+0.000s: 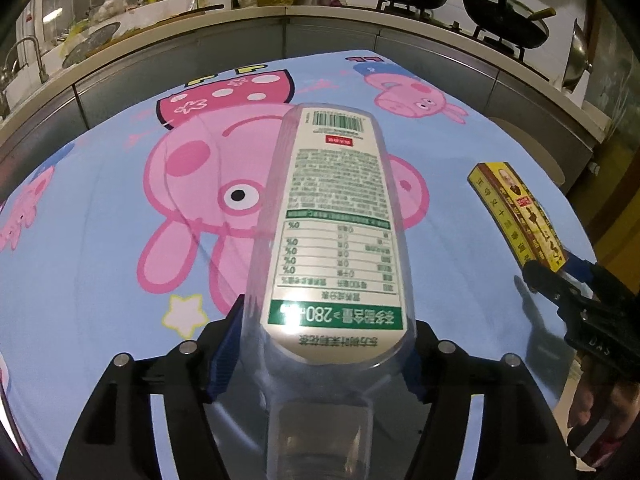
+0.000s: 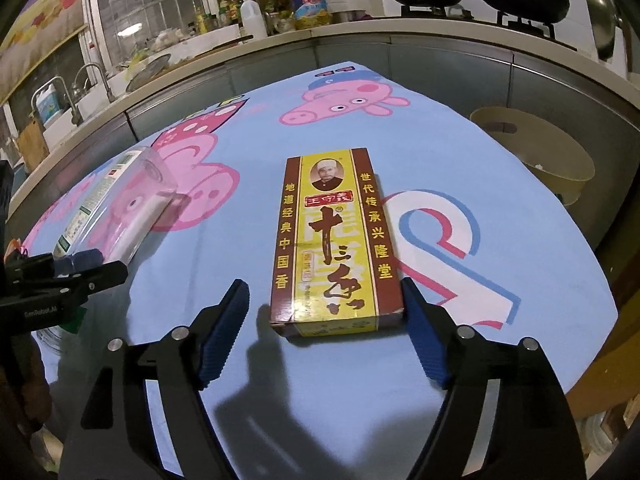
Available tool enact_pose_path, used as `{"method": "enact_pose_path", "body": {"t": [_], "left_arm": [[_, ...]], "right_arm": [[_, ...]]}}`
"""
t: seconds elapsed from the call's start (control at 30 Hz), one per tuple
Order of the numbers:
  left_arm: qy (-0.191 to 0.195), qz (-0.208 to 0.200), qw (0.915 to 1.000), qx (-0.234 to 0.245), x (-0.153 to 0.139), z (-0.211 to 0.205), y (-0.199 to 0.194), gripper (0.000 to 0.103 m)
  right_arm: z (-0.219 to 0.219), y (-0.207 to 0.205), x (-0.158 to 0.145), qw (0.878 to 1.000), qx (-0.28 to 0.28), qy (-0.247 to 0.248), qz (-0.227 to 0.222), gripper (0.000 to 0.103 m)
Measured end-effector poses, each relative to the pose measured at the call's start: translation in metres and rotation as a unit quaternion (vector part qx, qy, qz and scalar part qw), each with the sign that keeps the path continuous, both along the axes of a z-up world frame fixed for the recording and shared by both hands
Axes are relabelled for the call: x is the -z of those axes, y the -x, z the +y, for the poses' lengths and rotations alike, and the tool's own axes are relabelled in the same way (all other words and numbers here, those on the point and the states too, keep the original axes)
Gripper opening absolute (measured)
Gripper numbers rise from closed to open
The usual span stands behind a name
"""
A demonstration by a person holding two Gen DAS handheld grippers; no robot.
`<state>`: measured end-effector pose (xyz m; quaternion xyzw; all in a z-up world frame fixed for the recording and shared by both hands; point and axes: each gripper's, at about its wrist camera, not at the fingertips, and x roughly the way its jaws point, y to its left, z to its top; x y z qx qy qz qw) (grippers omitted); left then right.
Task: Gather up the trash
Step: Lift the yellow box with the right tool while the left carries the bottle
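Left tongs (image 1: 316, 354) straddle the light, slippery plastic bottle (image 1: 332, 240), spread; right tongs (image 2: 324, 334) spread around the stiff spice box (image 2: 334, 248); grip mid-sides.

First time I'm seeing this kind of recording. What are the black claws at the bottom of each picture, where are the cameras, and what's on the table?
There is no robot here. A person holds a two-finger gripper in each hand, and each one carries a wide-angle camera looking along its fingers. One picture is from the left gripper, the other from the right gripper. A cartoon-pig tablecloth covers a table in a kitchen. On it lie a clear plastic bottle and a yellow-and-brown box. The left gripper's pads sit at the bottle's sides, but I cannot tell whether they squeeze it. The right gripper stands open around the box's near end and is not gripping it.
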<state>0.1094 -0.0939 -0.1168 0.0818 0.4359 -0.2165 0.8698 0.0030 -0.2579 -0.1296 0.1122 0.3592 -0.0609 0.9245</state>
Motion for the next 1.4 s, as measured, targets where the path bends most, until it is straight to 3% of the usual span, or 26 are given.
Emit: {"method": "enact_pose_path", "body": {"t": [0.5,0.63,0.87,1.13,1.4], "left_arm": [[-0.011,-0.015,0.9998,-0.001,0.001,-0.001,0.003,0.067],[-0.009,-0.017,0.9998,-0.001,0.001,0.000,0.003,0.064],[-0.008,-0.019,0.9998,-0.001,0.000,0.001,0.002,0.061],[0.021,-0.018,0.9996,-0.009,-0.009,0.007,0.000,0.061],[0.026,-0.037,0.9988,0.021,-0.031,-0.015,-0.004,0.061]], "right_arm": [[0.004,-0.012,-0.002,1.000,-0.009,0.016,-0.005,0.077],[0.001,-0.014,0.000,1.000,-0.006,0.017,-0.001,0.060],[-0.001,-0.014,0.000,1.000,-0.008,0.018,-0.003,0.059],[-0.003,-0.009,-0.008,1.000,-0.004,0.018,-0.022,0.058],[-0.014,-0.004,-0.019,0.999,0.011,0.019,-0.041,0.058]]}}
